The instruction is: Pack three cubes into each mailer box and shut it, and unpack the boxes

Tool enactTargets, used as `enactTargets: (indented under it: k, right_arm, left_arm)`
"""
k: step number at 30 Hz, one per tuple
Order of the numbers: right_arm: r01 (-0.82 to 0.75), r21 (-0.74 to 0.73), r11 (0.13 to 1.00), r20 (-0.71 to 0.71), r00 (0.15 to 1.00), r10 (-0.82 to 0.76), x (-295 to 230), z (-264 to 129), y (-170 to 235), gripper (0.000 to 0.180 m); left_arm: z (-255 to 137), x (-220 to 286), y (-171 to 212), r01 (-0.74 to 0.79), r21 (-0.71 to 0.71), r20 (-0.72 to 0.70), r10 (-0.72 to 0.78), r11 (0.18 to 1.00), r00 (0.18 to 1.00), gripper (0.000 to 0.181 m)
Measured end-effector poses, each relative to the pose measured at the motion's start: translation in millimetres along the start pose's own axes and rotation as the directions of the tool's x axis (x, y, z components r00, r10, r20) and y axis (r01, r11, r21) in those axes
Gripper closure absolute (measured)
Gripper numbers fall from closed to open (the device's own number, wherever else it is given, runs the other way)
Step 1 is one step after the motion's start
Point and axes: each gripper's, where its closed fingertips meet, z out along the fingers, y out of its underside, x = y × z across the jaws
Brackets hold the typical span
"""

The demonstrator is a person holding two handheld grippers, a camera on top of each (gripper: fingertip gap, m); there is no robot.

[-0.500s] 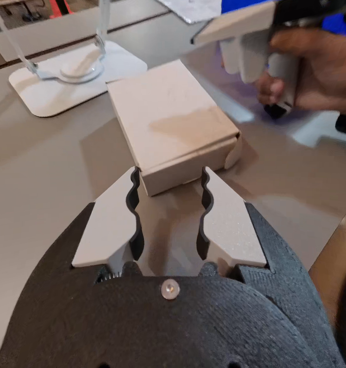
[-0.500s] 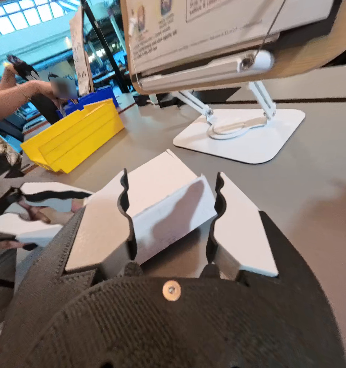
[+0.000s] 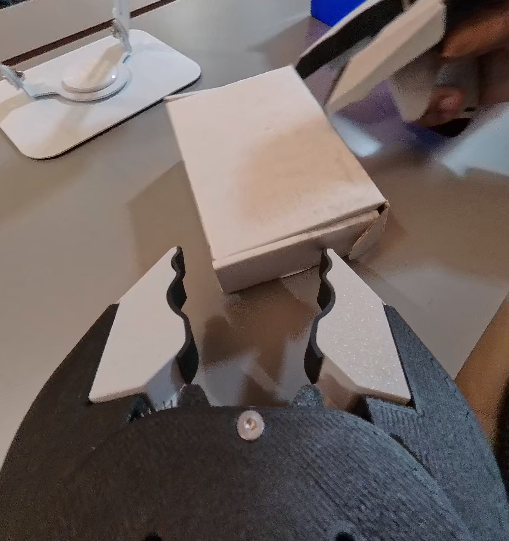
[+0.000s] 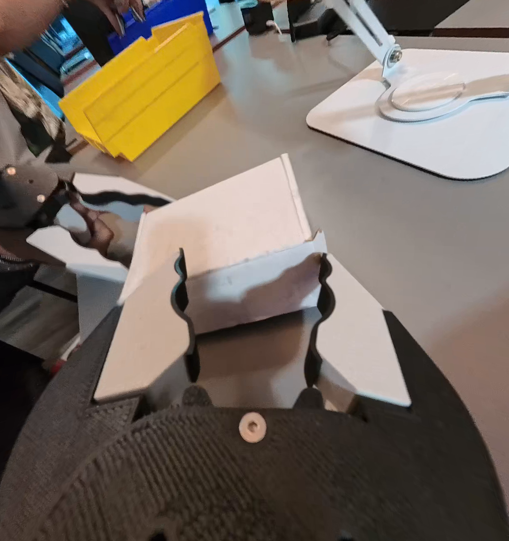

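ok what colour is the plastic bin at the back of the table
Bright yellow; the ribbed plastic bin shows best in the right wrist view.

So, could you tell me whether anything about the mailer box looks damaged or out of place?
The white mailer box is shut and lies flat on the grey table, but the side flap at its front right corner sticks out loose rather than tucked in. Nothing else stands out.

Bare tabletop (image 3: pixel 71 234) lies open to the left of the shut box (image 3: pixel 265 164). The stand base (image 3: pixel 80 96) blocks the far left. My right tongs (image 3: pixel 373 52) hang over the box's far right corner. A yellow bin (image 4: pixel 147 99) stands well beyond.
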Motion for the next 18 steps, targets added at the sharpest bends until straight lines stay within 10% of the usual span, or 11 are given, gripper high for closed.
enactTargets:
  k: [9,18]
  right_arm:
    - [-0.046,-0.045,0.998,0.144,0.988,0.052,-65.2,-29.4,37.1,0.093]
    - [-0.045,0.074,0.996,-0.05,0.998,0.049,-32.5,-31.7,31.5,0.093]
  left_arm:
    - [-17.1,-61.7,15.0,0.229,0.013,0.187,-0.228,0.973,0.956,0.142]
    - [-41.2,-68.2,28.8,0.352,0.027,0.156,-0.352,0.935,0.923,0.13]
